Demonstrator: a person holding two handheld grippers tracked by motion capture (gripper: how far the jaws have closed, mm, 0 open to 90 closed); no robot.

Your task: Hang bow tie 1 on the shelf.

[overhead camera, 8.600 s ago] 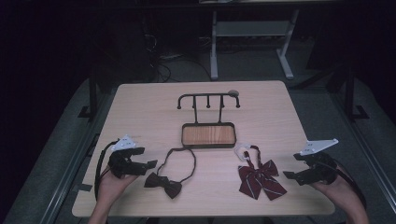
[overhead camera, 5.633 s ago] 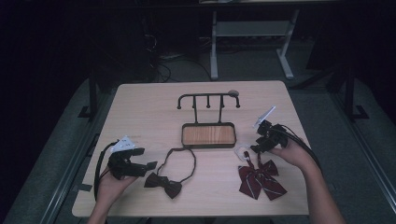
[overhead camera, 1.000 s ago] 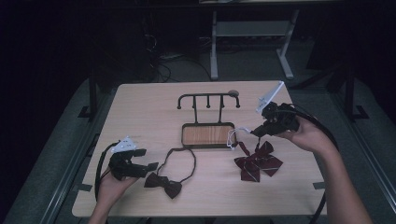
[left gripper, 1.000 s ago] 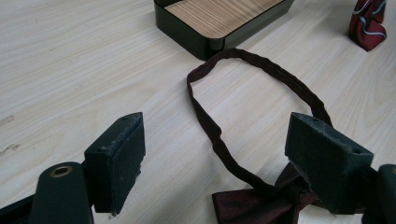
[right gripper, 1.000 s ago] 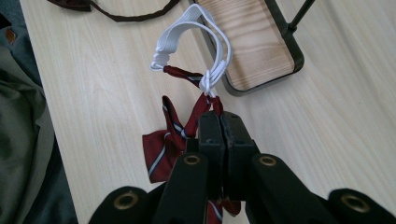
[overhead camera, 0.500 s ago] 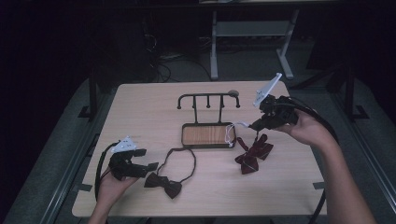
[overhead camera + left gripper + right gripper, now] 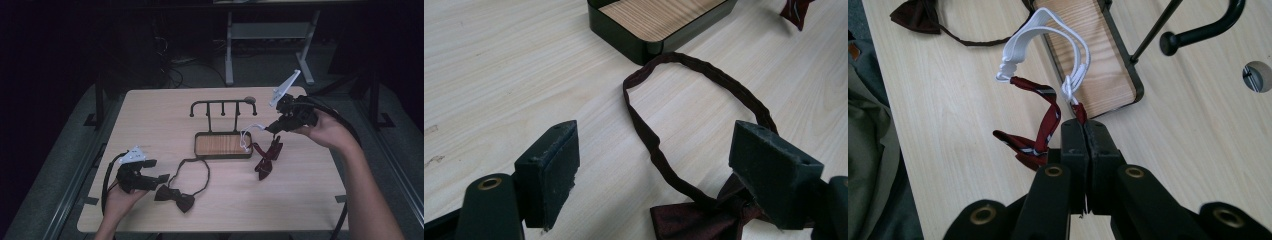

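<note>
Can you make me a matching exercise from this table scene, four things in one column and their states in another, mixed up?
Things:
1. red bow tie
2. brown bow tie
3. left gripper
4. rack

States:
A. flat on the table, strap in a loop
B. jaws open, nothing between the pads
C. dangling from shut jaws, white strap looped above
D. upright, hooks bare

Pairs: 1-C, 2-A, 3-B, 4-D

Dim, murky high view with near-black surroundings, the pale bench (image 7: pixel 150 115) the brightest area, both gripper views bright and evenly lit, soft faint shadows, near fingers (image 7: pixel 549 170) perhaps slightly out of focus, no glare.
</note>
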